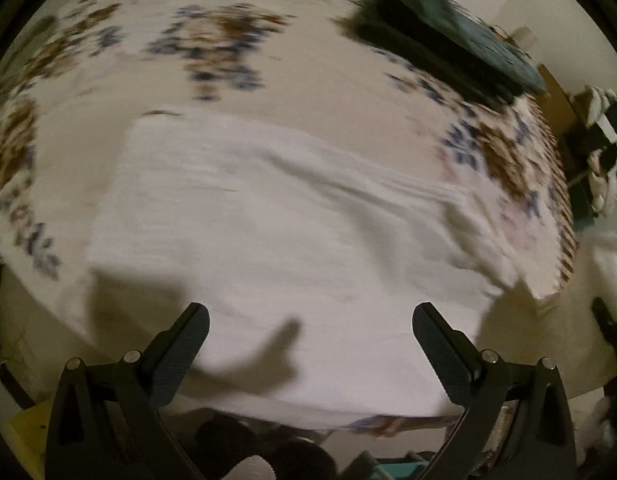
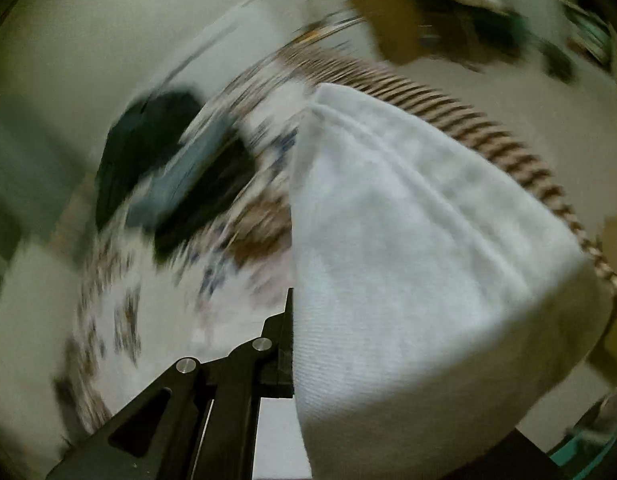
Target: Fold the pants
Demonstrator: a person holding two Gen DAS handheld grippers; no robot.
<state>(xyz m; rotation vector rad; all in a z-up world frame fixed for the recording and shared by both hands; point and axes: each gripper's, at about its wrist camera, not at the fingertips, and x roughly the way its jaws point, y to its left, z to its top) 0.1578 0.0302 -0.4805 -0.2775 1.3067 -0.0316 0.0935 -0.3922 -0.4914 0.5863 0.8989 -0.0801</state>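
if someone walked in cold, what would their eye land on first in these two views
The white pants dominate, spread across the floral bedsheet ahead of the open left gripper. In the right wrist view a white fold fills the frame, clamped in the right gripper and lifted. A dark green garment pile sits at the far right of the bed.

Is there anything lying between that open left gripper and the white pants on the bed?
Nothing visible: the left gripper hangs open right over the white pants; the dark clothes lie far off.
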